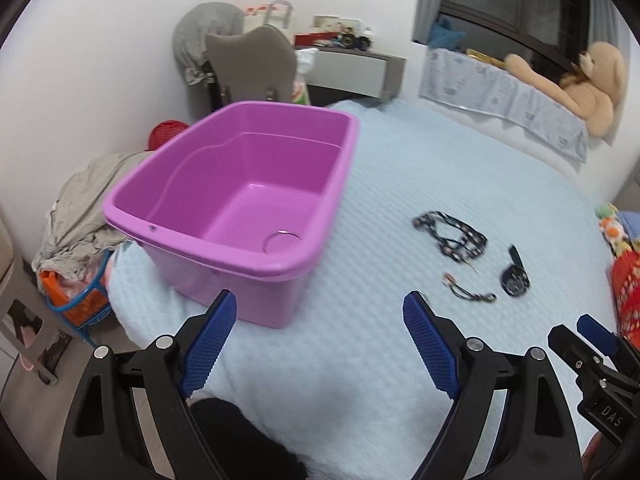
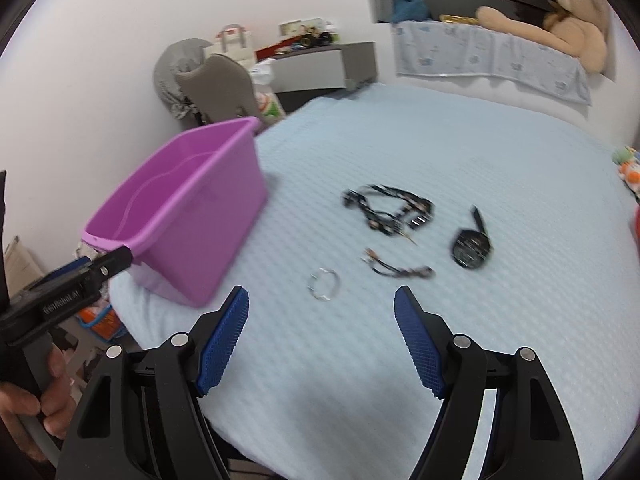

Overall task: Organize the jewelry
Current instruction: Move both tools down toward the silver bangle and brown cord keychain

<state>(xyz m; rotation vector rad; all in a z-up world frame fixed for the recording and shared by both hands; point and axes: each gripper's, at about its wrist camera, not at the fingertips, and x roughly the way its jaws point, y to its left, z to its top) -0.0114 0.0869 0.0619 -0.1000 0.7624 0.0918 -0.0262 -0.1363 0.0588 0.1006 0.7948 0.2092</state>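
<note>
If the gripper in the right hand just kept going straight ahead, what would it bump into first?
Probably the small silver bracelet on the blue bedspread, just ahead of the right gripper, whose fingers are open. Depth is hard to judge.
</note>
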